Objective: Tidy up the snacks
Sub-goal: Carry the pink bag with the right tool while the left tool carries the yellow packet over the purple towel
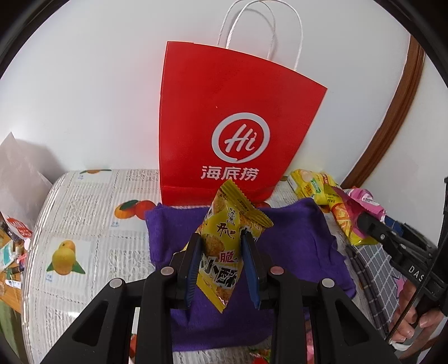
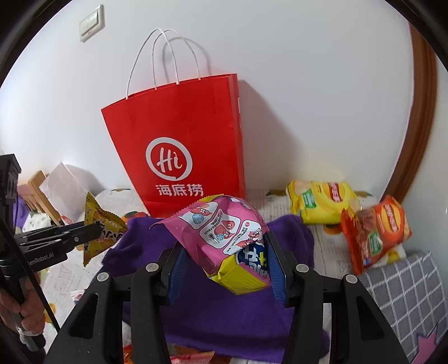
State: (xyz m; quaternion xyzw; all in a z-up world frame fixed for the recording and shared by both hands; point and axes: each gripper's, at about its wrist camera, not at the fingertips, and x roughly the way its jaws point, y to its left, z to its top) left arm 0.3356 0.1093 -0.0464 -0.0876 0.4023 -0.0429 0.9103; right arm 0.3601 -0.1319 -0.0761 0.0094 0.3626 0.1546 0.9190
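Jaws of the left gripper (image 1: pixel 221 263) pinch a yellow snack packet (image 1: pixel 224 252) by its middle, held upright above the purple cloth (image 1: pixel 294 246), just in front of the red bag (image 1: pixel 224 117). Jaws of the right gripper (image 2: pixel 224 270) pinch a pink packet (image 2: pixel 221 226), tilted, its yellow end low between the blue pads (image 2: pixel 176 271), also above the cloth and in front of the bag.

Red bag: paper, white cord handles, white "Hi" logo, upright against the white wall, standing on the tabletop (image 1: pixel 84 212) just behind the cloth.

Right of the bag: yellow chip bag (image 2: pixel 322 201) on the tabletop; beside it, farther right, an orange chip bag (image 2: pixel 375 229) propped at the edge of a grey checked cloth (image 2: pixel 406 291).

Tabletop: covered in a fruit-print sheet.

Wall above the bag, left: a light switch (image 2: pixel 91 23).
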